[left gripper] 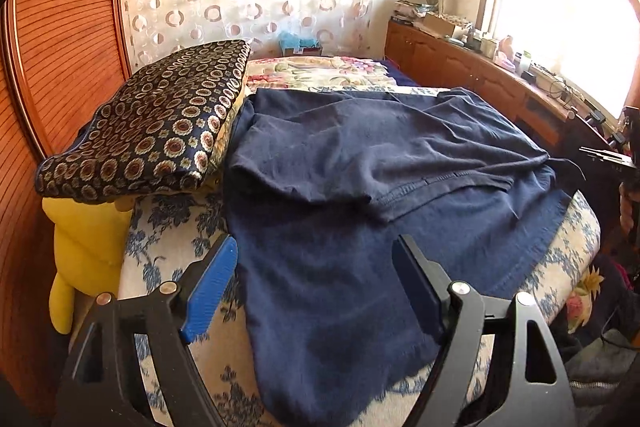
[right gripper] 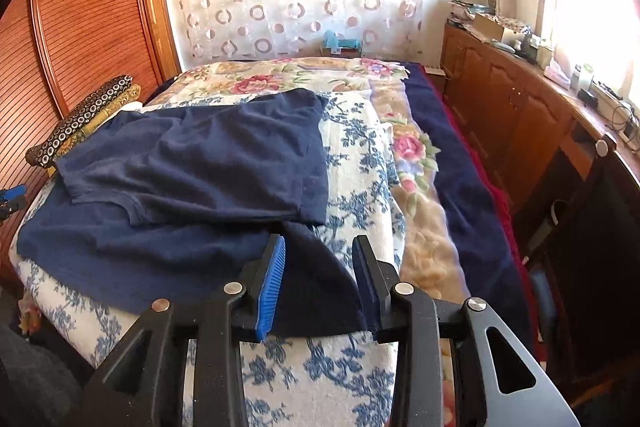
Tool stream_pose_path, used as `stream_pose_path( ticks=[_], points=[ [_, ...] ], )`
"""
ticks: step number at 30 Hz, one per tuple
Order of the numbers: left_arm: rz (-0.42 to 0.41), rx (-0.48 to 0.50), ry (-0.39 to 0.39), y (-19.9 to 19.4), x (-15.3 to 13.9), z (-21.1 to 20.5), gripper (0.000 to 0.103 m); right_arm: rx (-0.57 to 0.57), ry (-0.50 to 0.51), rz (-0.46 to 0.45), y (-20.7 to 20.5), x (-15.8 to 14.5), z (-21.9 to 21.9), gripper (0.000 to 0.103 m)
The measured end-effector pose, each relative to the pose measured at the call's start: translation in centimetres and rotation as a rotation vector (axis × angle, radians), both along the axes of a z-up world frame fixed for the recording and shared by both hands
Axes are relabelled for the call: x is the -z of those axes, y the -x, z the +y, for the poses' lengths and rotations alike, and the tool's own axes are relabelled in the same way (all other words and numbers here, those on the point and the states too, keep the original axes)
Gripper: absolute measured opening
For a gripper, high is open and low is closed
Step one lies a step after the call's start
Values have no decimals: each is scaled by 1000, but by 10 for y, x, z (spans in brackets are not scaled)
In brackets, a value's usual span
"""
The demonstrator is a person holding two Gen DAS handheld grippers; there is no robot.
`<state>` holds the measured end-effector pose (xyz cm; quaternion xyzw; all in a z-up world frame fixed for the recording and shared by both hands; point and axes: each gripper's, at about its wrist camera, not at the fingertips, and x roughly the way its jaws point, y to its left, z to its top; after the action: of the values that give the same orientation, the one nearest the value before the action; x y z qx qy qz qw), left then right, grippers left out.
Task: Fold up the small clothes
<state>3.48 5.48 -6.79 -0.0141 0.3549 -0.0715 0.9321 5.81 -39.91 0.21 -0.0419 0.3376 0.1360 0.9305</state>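
Fold just laid: dark navy cotton T-shirt (left gripper: 360, 163) lies doubled on my blue-floral white bed cover (right gripper: 352, 187). My left gripper (left gripper: 316, 267) spread wide, empty, over the hem. My right gripper (right gripper: 320, 267) part-open, pads clear of the corner at 6 o'clock. Both pitch downward. Next: re-pinch edges, fold across.

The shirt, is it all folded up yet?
Not yet. One fold looks done: the top of the blue shirt is laid over its lower part on the bed. Both tongs are open, the left empty above the cloth, the right with a shirt corner lying loose between its pads. It looks wide, so more folds probably remain.
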Motion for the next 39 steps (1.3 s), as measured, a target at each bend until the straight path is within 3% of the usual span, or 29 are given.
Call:
stream_pose_path(
  ticks=[6, 10, 17, 20, 26, 31, 39],
  points=[
    [0, -7, -36, -25, 1, -2, 81, -24, -10, 16, -22, 8, 13, 44],
    [19, -11, -13, -42, 2, 4, 80, -29, -11, 33, -39, 12, 19, 44],
    [67, -53, 46, -63, 9, 23, 57, -17, -37, 58, -56, 19, 25, 44],
    [96, -55, 94, -70, 16, 30, 56, -7, -38, 66, -62, 22, 24, 44],
    [109, -88, 81, -80, 24, 37, 55, 9, -57, 79, -68, 22, 21, 44],
    [117, -84, 47, -91, 24, 31, 34, 16, -57, 77, -67, 22, 21, 44],
    [122, -80, 16, -106, 24, 24, 33, 18, -38, 81, -70, 20, 21, 44]
  ],
)
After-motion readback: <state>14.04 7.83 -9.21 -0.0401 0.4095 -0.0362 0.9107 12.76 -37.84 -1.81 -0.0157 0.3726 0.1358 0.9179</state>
